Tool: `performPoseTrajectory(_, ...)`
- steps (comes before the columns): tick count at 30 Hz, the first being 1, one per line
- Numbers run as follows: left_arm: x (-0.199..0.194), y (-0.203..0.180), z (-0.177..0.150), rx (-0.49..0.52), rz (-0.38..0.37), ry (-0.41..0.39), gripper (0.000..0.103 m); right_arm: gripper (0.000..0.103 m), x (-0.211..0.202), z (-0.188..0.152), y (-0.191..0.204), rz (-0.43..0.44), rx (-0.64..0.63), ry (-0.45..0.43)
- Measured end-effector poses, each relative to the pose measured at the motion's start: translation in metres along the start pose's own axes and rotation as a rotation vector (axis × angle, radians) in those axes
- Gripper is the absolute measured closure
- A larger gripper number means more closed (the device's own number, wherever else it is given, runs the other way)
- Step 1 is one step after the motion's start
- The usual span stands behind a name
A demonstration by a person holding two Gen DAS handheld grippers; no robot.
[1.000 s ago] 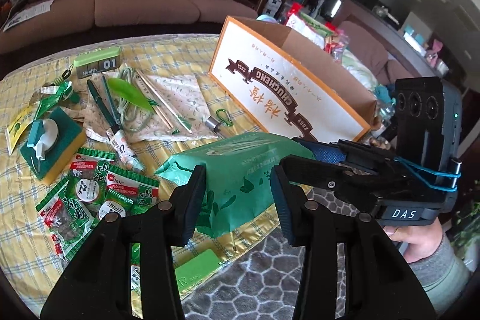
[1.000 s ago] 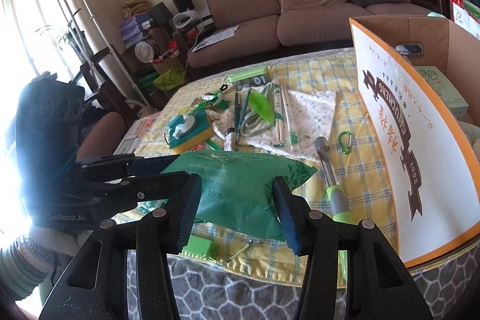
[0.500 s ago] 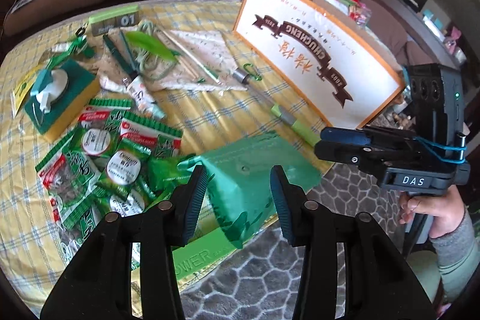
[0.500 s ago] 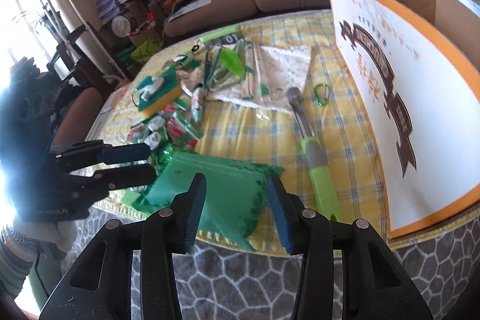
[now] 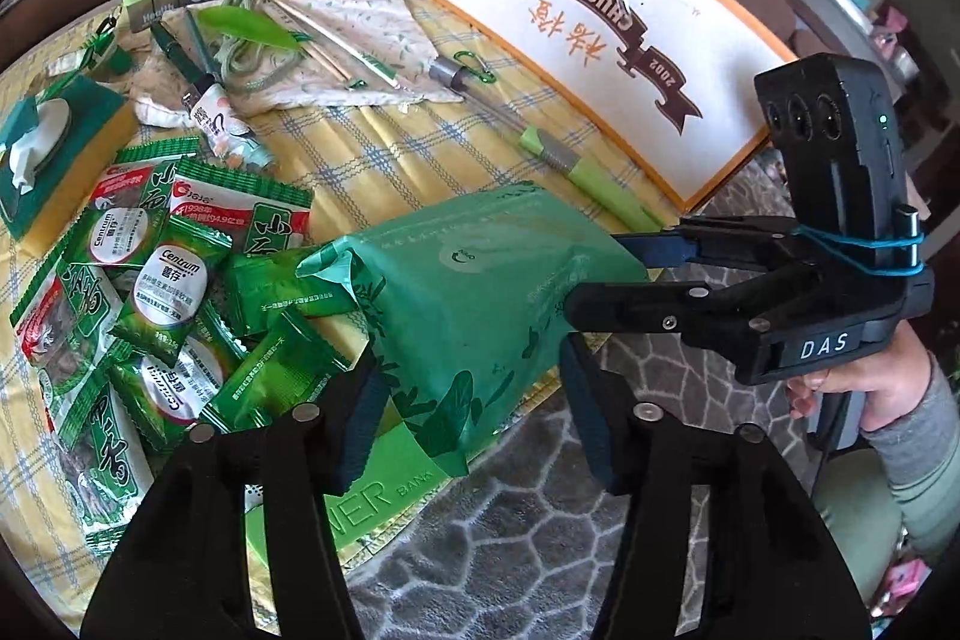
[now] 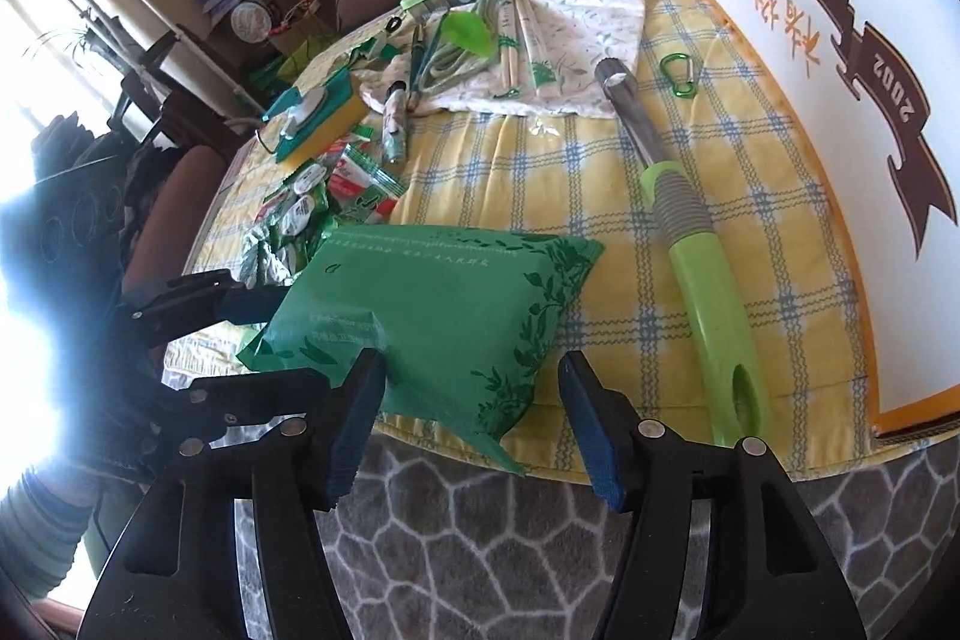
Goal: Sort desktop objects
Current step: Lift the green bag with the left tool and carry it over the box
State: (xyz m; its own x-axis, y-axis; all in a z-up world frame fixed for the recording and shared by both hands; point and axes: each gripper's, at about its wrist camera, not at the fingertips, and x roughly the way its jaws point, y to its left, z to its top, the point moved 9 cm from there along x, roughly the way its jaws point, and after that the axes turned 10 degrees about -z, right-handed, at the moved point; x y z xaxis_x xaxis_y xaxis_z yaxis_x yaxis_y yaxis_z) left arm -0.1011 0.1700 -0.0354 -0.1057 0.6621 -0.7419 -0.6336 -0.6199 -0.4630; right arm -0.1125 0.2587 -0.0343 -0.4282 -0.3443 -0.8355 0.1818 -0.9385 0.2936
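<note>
The green pack (image 6: pixel 444 304) lies low centre between both grippers' just-widened jaws, left gripper (image 5: pixel 474 418) and right gripper (image 6: pixel 468 424), neither gripping it.

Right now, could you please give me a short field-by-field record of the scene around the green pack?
surface: yellow checked cloth
green pack: lying flat at the cloth's near edge
left gripper: jaws have just been opening, astride the pack's near end, pads not pressing
right gripper: jaws have just been opening, astride the pack's other end, pads not pressing
sachets: heaped beside the pack
tool: green-handled, between pack and box
box: cardboard, standing at the cloth's edge
</note>
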Motion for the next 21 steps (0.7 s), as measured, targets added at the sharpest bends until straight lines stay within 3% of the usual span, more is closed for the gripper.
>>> performPoseTrajectory(3, -0.002, -0.001, 0.003, 0.006, 0.004, -0.013, 0.067, 0.048, 0.004, -0.001, 0.008, -0.008, -0.041, -0.005)
performPoseTrajectory(10, -0.027, -0.015, 0.024, 0.024, -0.002, -0.082, 0.067, 0.049, -0.011, 0.006, 0.021, -0.056, -0.119, -0.071)
performPoseTrajectory(15, -0.057, -0.047, 0.057, 0.079, -0.025, -0.136, 0.067, 0.050, -0.058, 0.028, 0.023, -0.045, -0.107, -0.176)
performPoseTrajectory(21, -0.089, -0.106, 0.127, 0.158, -0.070, -0.202, 0.067, 0.050, -0.135, 0.062, 0.014, -0.068, -0.105, -0.276)
